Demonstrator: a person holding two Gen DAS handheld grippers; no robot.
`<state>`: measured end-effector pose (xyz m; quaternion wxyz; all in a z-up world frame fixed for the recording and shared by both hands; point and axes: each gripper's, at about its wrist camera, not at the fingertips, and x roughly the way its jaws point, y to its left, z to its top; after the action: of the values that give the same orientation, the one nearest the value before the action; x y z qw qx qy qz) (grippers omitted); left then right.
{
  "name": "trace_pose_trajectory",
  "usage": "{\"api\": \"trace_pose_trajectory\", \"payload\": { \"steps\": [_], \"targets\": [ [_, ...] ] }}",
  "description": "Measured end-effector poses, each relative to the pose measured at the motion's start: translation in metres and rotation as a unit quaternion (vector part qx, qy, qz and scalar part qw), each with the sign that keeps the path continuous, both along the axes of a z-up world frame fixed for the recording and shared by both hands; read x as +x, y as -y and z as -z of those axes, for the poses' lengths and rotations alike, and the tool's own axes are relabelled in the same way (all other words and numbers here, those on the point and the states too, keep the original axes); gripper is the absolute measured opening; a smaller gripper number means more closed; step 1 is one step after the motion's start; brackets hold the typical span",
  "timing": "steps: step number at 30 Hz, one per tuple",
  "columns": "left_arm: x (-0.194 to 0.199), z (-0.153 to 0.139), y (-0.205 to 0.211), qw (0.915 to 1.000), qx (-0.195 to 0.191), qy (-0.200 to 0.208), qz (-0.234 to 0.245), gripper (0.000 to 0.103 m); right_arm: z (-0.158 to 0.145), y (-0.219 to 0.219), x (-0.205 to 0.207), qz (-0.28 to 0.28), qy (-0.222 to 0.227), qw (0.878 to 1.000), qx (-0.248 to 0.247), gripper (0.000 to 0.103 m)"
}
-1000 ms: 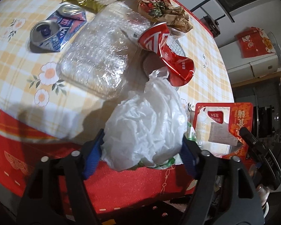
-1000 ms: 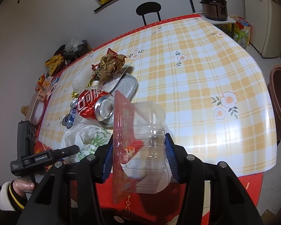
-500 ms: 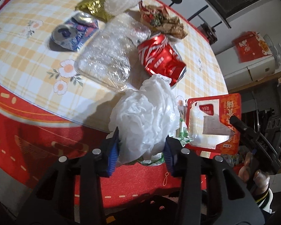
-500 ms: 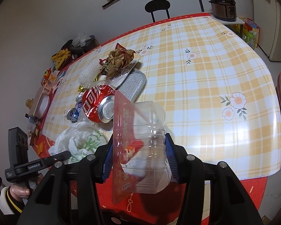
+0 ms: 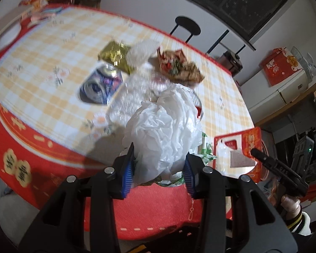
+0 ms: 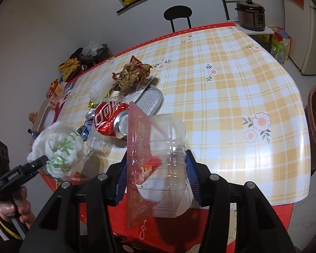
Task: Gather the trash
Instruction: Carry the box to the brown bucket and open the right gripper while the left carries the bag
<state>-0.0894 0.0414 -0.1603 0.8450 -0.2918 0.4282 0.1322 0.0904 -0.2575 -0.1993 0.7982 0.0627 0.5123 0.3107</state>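
My left gripper (image 5: 159,169) is shut on a crumpled white plastic bag (image 5: 164,130) and holds it lifted off the table near the front edge; the bag also shows in the right wrist view (image 6: 59,149). My right gripper (image 6: 155,175) is shut on a clear plastic tray with a red label (image 6: 158,158), held above the table's front edge. The tray also shows in the left wrist view (image 5: 240,149). On the table lie a crushed red cola can (image 6: 111,118), a crushed blue can (image 5: 101,86), a gold wrapper (image 5: 115,57), a brown crumpled wrapper (image 6: 132,76) and clear plastic packaging (image 5: 130,97).
The table (image 6: 231,84) has a yellow checked cloth with a red border. A black stool (image 6: 178,14) stands behind it. A rice cooker (image 6: 250,14) sits at the back right. Snack packets and a box (image 6: 52,97) lie at the table's left end.
My left gripper closed on the white bag and lifted it up and back from the table. My right gripper kept hold of the clear tray and barely moved.
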Motion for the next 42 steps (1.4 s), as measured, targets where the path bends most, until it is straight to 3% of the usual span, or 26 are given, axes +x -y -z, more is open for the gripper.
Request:
{"api": "trace_pose_trajectory", "payload": {
  "steps": [7,13,24,32,42],
  "targets": [
    [0.01,-0.036,-0.001,0.9974,0.052,0.041,0.029,0.042,-0.007,0.01,-0.005,0.03,0.011,0.999,0.006,0.05],
    [0.031,-0.048,-0.008,0.9935,0.062,0.06,0.074,0.042,-0.019,0.017,-0.012,0.074,0.026,0.997,0.005,0.05],
    [0.066,-0.055,-0.03,0.9801,0.054,0.083,0.172,0.042,-0.041,0.032,-0.036,0.19,0.047,0.981,-0.009,0.05],
    [0.086,-0.057,-0.029,0.9634,0.038,0.108,0.242,0.042,-0.058,0.048,-0.065,0.262,0.068,0.962,-0.031,0.05],
    [0.099,-0.052,-0.001,0.9545,0.019,0.109,0.277,0.042,-0.07,0.107,-0.068,0.332,0.082,0.938,-0.054,0.05]
  ]
}}
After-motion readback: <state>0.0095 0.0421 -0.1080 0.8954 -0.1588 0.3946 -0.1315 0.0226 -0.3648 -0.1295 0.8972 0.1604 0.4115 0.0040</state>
